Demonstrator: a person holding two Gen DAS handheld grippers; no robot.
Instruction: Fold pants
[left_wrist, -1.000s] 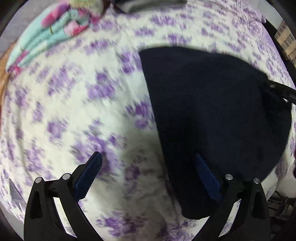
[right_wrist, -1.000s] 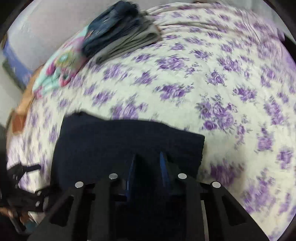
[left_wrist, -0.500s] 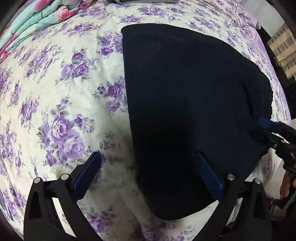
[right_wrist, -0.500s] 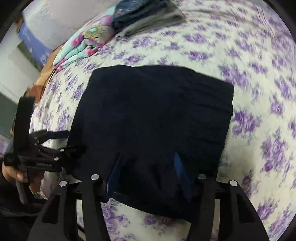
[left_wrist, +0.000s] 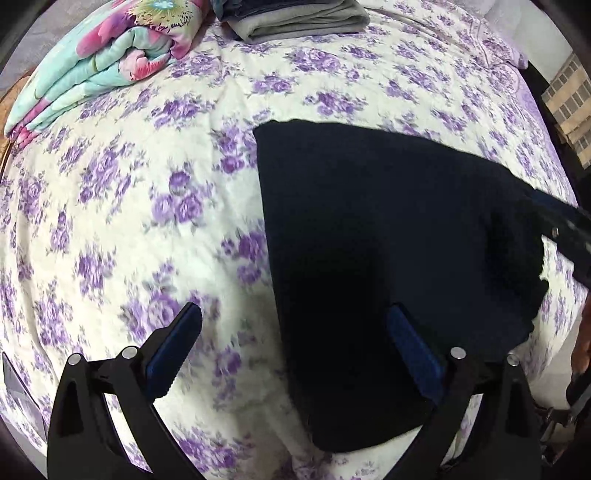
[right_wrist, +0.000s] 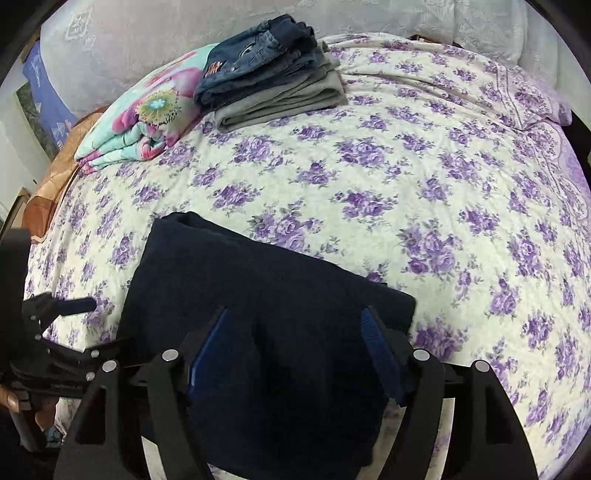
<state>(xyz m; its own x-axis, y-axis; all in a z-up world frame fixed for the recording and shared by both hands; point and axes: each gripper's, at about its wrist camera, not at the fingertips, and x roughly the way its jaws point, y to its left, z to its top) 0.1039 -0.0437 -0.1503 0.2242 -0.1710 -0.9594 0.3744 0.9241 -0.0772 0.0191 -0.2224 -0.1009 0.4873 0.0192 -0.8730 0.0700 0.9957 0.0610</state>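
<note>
The dark navy pants (left_wrist: 388, 258) lie folded into a flat block on the flowered bed sheet (left_wrist: 147, 206). My left gripper (left_wrist: 295, 332) hangs open above their left edge, one finger over the sheet, the other over the cloth. My right gripper (right_wrist: 295, 332) is above the near end of the pants (right_wrist: 258, 280); its jaws are opening, and the cloth lies below them, not pinched by the pads. One finger of the right gripper (left_wrist: 561, 225) shows at the pants' right side in the left wrist view. The left gripper (right_wrist: 74, 317) shows at the left in the right wrist view.
A stack of folded jeans and grey trousers (right_wrist: 273, 77) sits at the far side of the bed beside a folded flowered blanket (right_wrist: 147, 110). A pillow (right_wrist: 487, 22) lies at the far right. The bed's near edge runs just under both grippers.
My right gripper's jaws went from nearly closed on the pants' cloth to wide apart, letting the cloth go, and it drew back. The left gripper stayed open and shifted slightly.
</note>
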